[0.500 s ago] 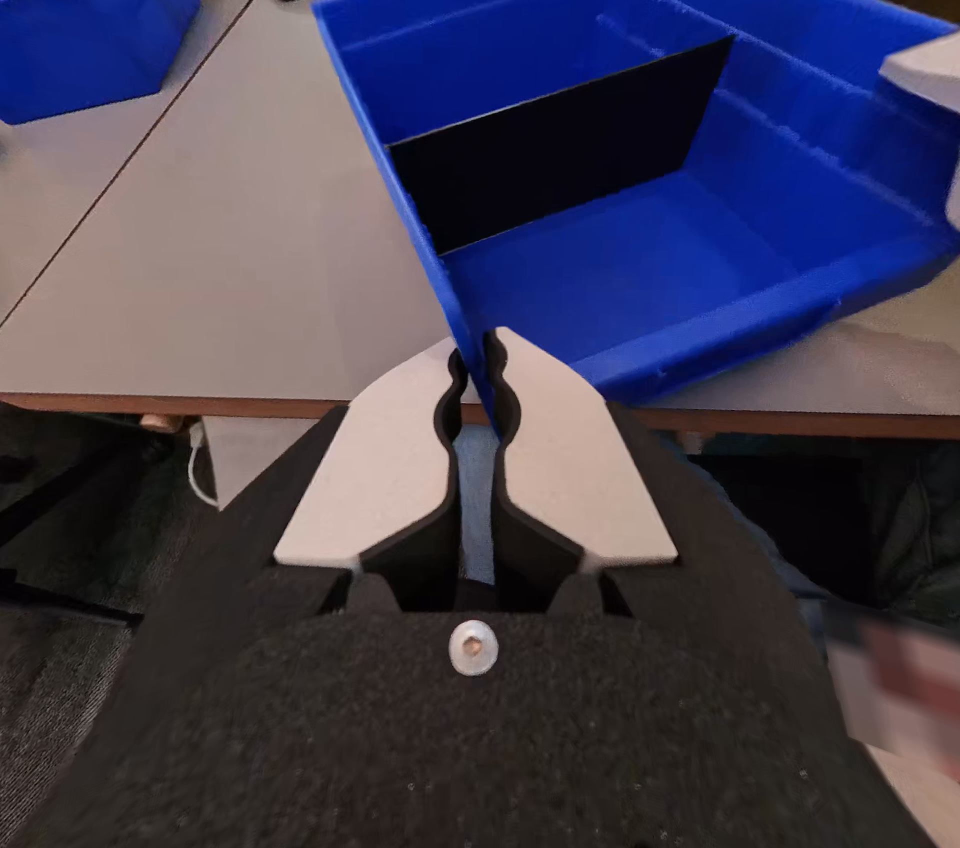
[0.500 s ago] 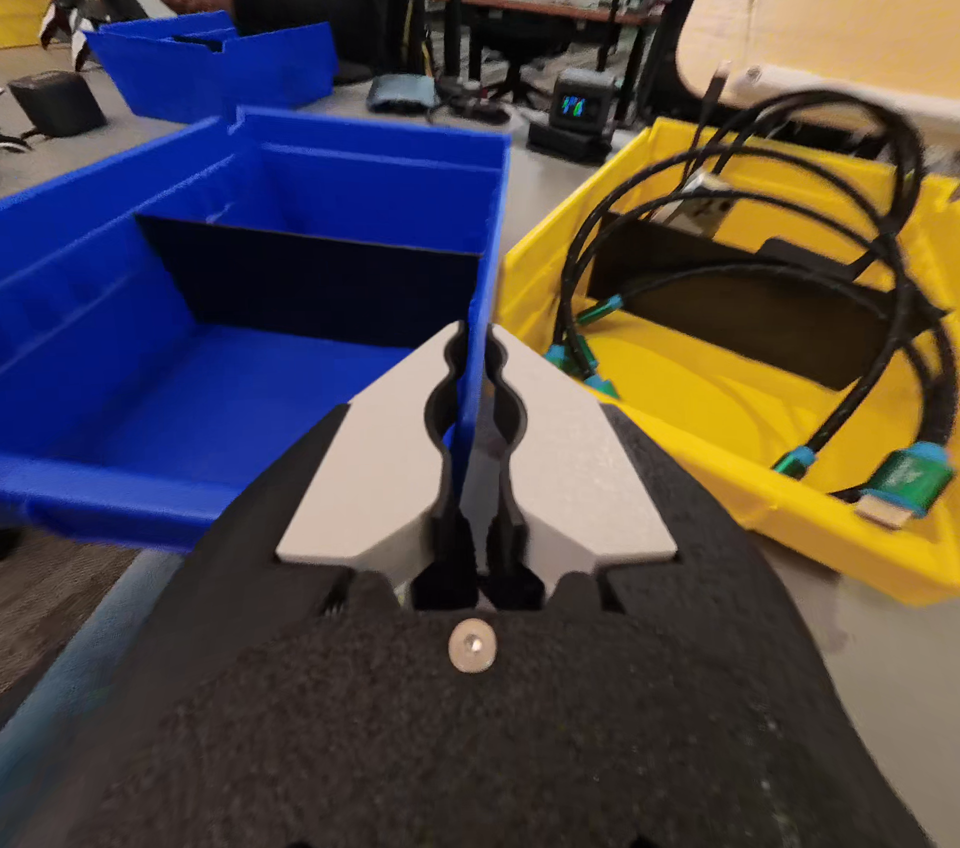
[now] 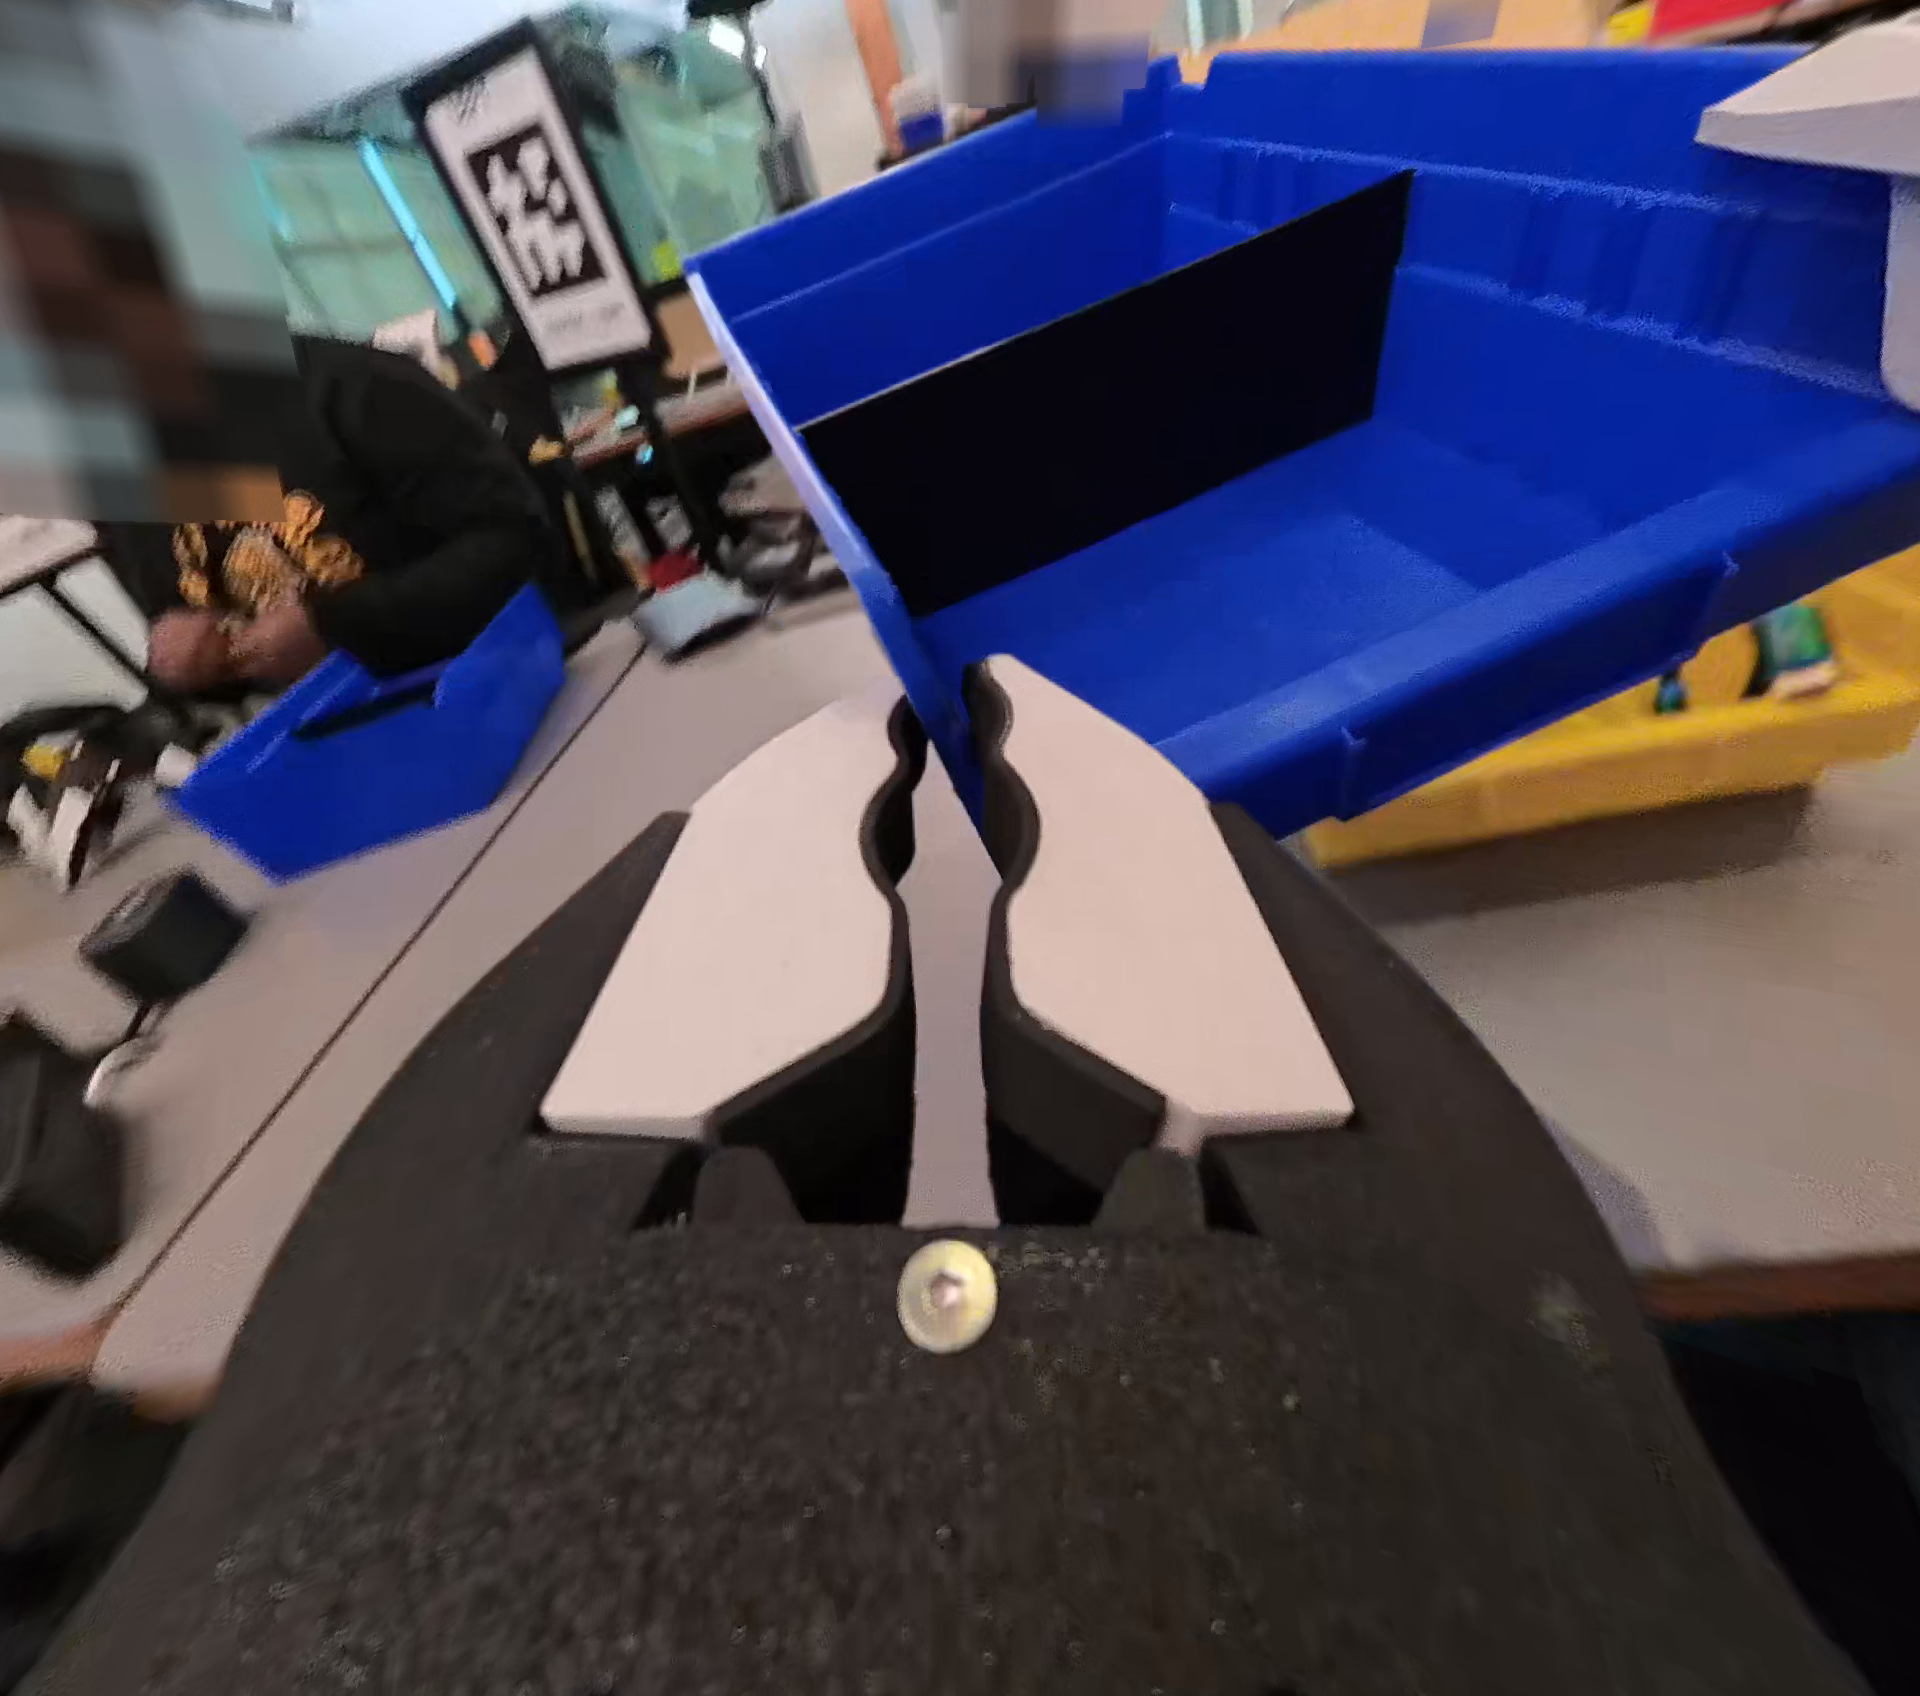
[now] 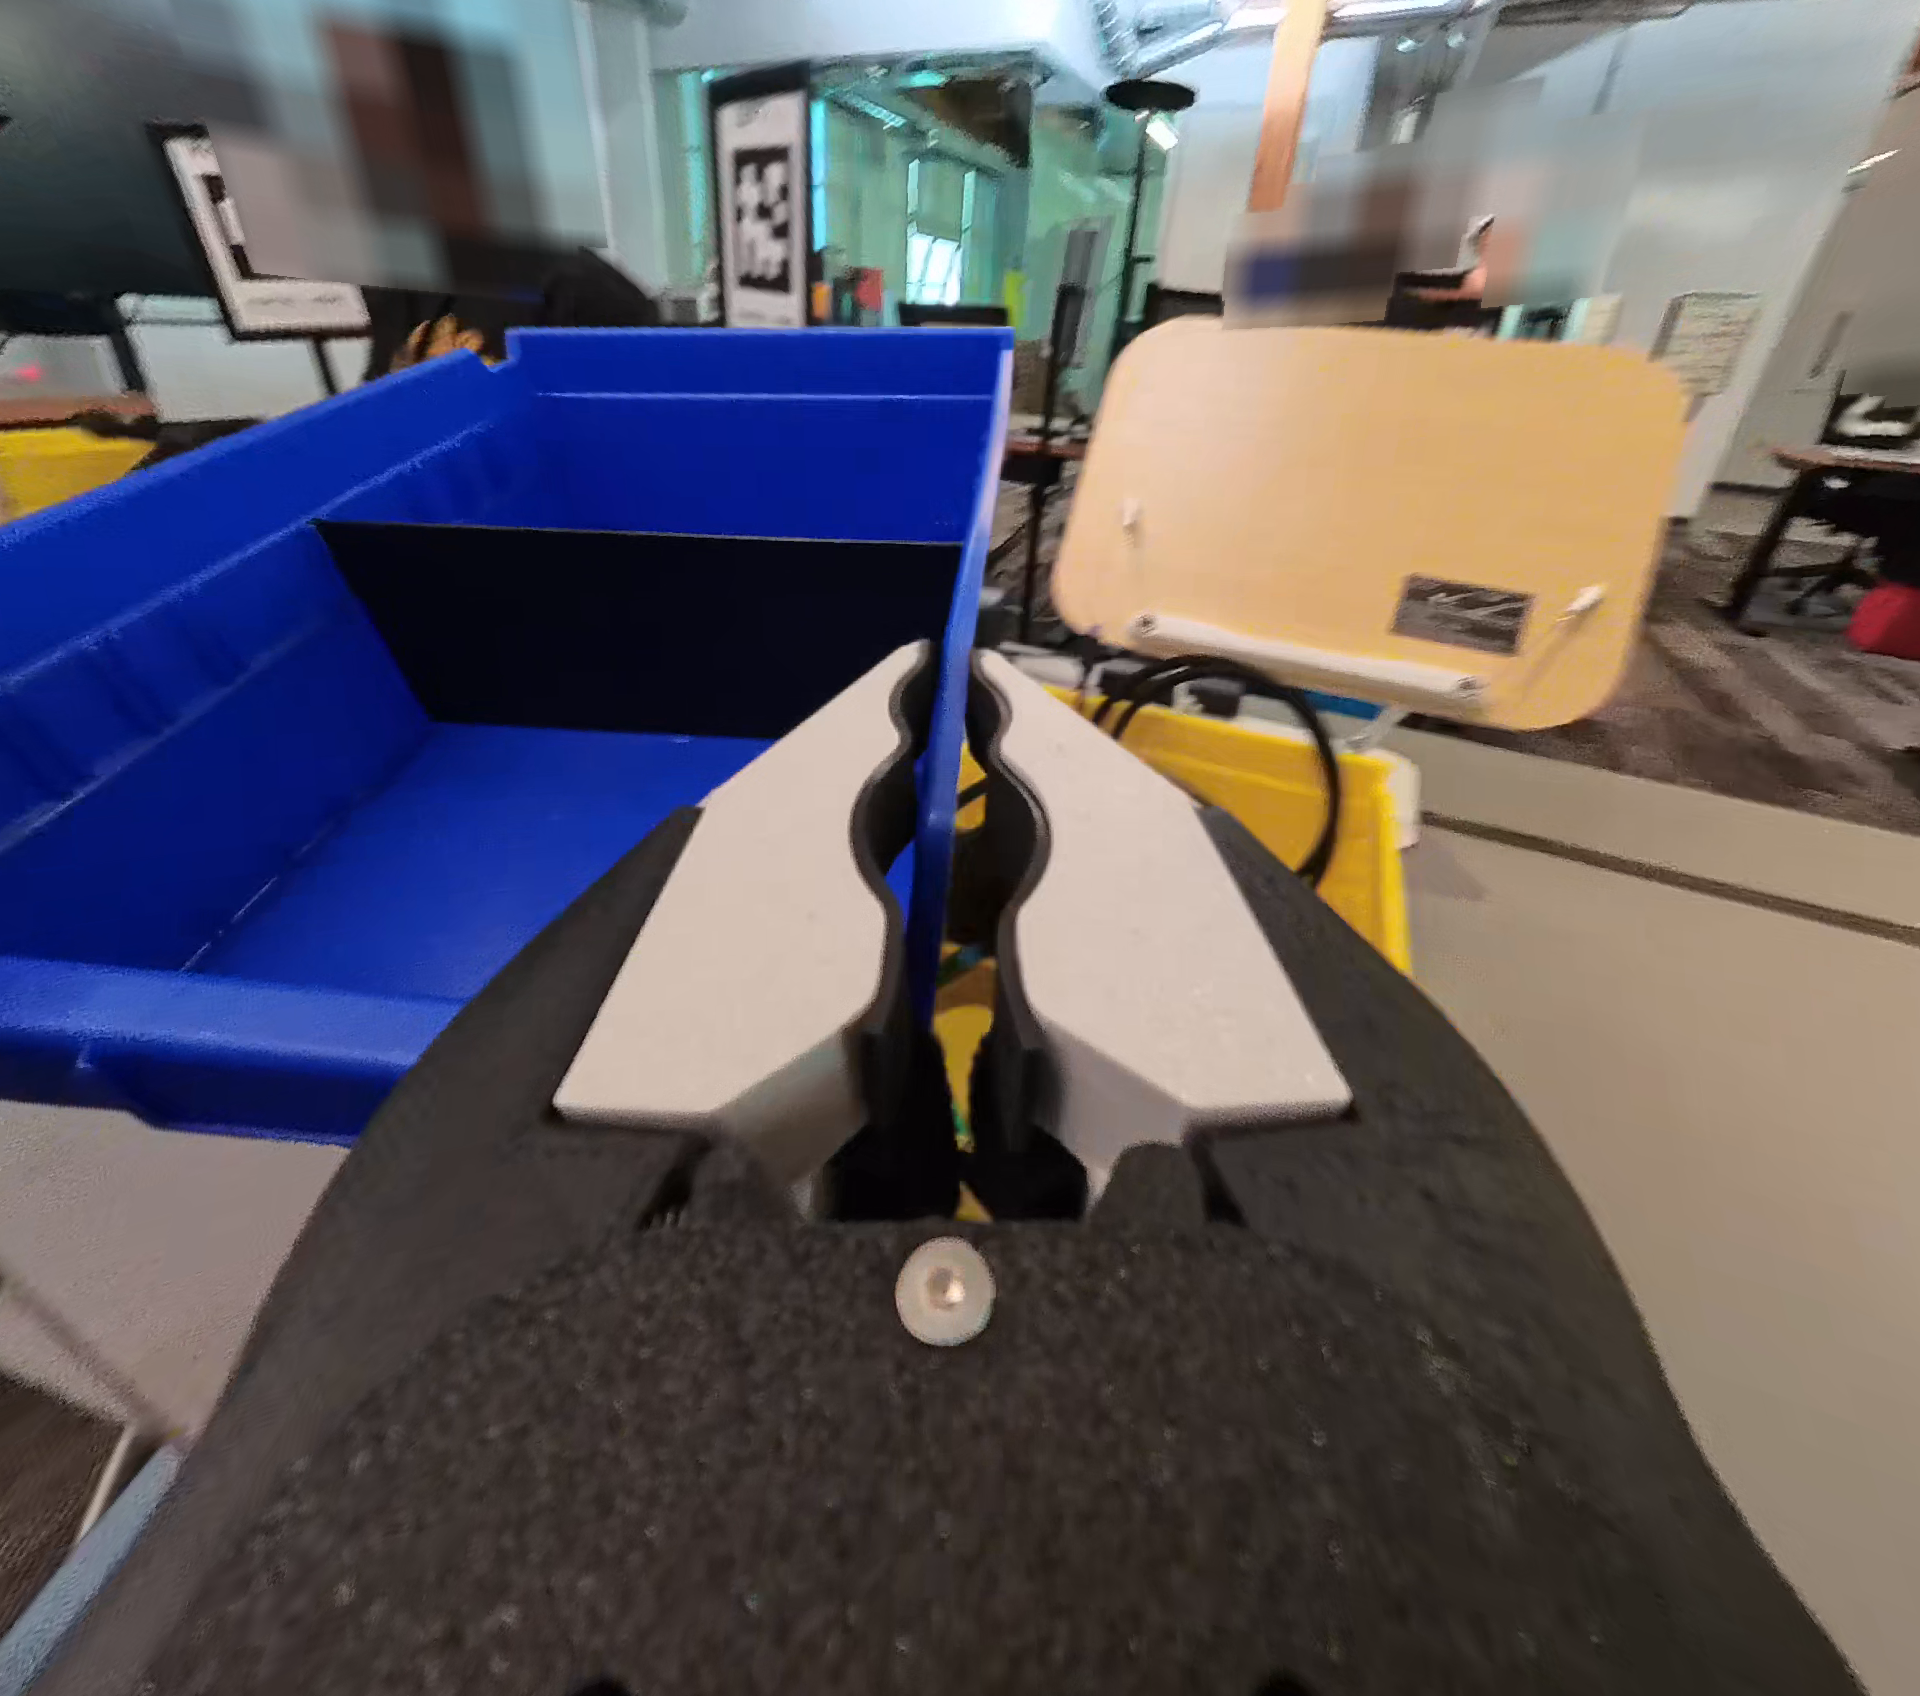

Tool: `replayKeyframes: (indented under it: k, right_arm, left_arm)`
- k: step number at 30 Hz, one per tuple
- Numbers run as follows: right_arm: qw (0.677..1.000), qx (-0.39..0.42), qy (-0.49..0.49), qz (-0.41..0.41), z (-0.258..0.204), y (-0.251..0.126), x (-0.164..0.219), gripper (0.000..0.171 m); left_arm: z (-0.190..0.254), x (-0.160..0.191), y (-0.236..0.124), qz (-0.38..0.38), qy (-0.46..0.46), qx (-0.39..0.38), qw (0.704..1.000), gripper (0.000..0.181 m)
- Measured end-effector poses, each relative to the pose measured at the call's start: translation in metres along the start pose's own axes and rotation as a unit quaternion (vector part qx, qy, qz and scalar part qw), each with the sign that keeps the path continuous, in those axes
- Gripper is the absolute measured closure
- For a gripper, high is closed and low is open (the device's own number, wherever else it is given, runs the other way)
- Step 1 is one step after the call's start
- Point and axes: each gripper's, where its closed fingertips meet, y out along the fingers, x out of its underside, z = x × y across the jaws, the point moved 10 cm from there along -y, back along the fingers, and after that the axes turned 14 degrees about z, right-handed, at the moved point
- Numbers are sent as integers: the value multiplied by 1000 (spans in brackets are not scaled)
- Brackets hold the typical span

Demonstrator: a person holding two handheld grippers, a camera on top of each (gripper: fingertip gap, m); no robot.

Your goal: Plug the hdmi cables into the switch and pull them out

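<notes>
You have the blue bin [image 3: 1299, 586] pinched by its two side walls: your left gripper [image 3: 945, 690] is closed down to a narrow slit on the left wall near its front corner, and your right gripper [image 4: 948, 670] is clamped the same way on the right wall. In the left wrist view the bin looks lifted and tilted over the yellow bin [image 3: 1621, 742], so the thin plastic could slide out of either grip if you twist your hands apart or ease one squeeze, and the bin would drop onto the cables. Its black divider [image 4: 634, 618] sits loose-looking across the middle and could slip free if you tip further. The HDMI cables [image 4: 1299, 773] lie in the yellow bin just right of the blue one, mostly hidden behind its wall and your right gripper; only black loops show. A green-ended plug [image 3: 1787, 638] peeks out under the blue bin, blurred. You cannot see the switch in either view, and the whole background is smeared by motion
</notes>
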Motion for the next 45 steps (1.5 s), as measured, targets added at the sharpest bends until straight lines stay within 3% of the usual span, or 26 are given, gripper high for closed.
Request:
replayKeyframes:
  k: [5,11,17,21,27,34,39,41,45]
  right_arm:
    - [995,92,-14,34,83,-4,-41,168]
    - [979,203,-14,33,212,-38,-62,169]
    - [958,275,-11,-76,331,-95,0,169]
    - [944,294,27,-146,372,-125,63,169]
    - [940,263,30,-213,391,-120,104,168]
    - [937,262,-8,-230,396,-100,110,165]
    - [937,265,1,-227,396,-100,110,166]
    - [937,265,-4,-226,395,-100,110,165]
    - [936,269,-19,-225,393,-100,111,164]
  left_arm:
    - [54,-45,70,79,-4,81,994,174]
    - [175,-70,142,86,-79,192,974,173]
    - [318,-25,168,-3,-112,247,963,175]
    - [371,14,165,-80,-125,257,955,175]
    - [385,42,163,-144,-126,268,944,171]
    - [381,44,170,-169,-165,284,929,167]
    - [375,45,174,-187,-171,336,907,164]
    - [367,45,168,-191,-186,349,898,167]
    - [326,28,130,-130,-194,373,898,153]
